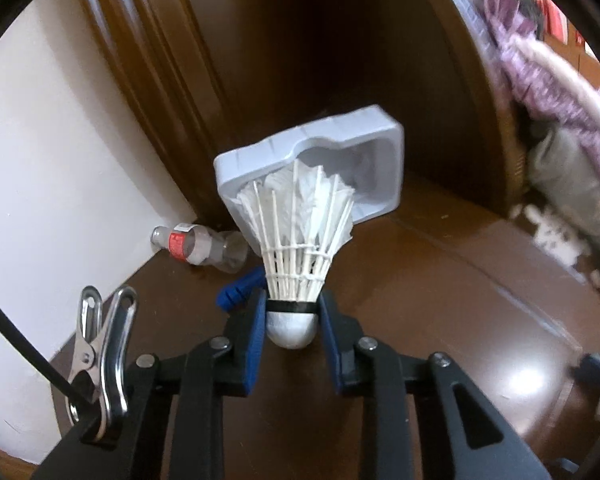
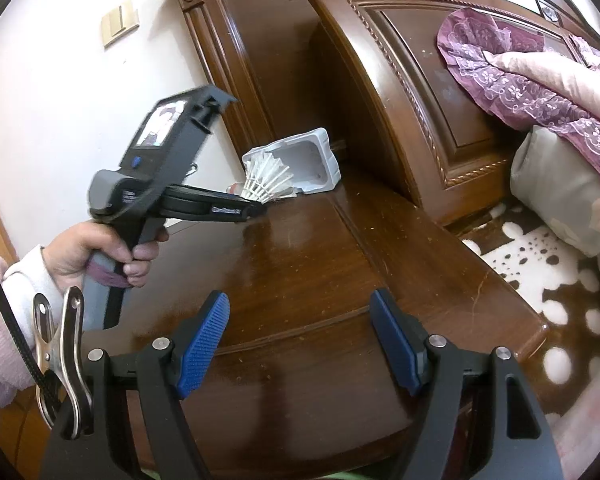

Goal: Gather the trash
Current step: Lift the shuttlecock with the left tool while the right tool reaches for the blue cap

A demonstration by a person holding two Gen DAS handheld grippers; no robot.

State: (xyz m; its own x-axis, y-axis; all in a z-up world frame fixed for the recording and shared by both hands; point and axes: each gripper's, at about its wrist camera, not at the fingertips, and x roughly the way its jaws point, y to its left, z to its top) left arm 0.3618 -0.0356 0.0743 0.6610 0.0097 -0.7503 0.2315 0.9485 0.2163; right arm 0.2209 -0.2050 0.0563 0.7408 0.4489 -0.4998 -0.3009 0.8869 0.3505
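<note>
A: Your left gripper (image 1: 292, 320) has its jaws clamped on the rounded cork of the white feathered shuttlecock (image 1: 300, 240). Its long axis runs straight out along the fingers, feathers fanning away from you toward the grey moulded plastic tray (image 1: 340, 136) propped at the back of the dark wooden desk (image 2: 320, 260).

B: And my right gripper (image 2: 300, 336)?

A: Its jaws stand wide apart with nothing between them, hovering over the near edge of the desk, well away from the rubbish. Your left hand (image 2: 100, 252) is much the nearer to everything at the back.

B: What's the count?

A: One shuttlecock, in your grip. One tray, just behind it, with the feather tips reaching up to its opening. One crushed clear plastic bottle with a red label (image 1: 200, 246), lying on its side against the white wall, left of the tray. One small ribbed blue plastic piece (image 1: 238, 292) just beside your left jaw. I see no bin in either view.
</note>
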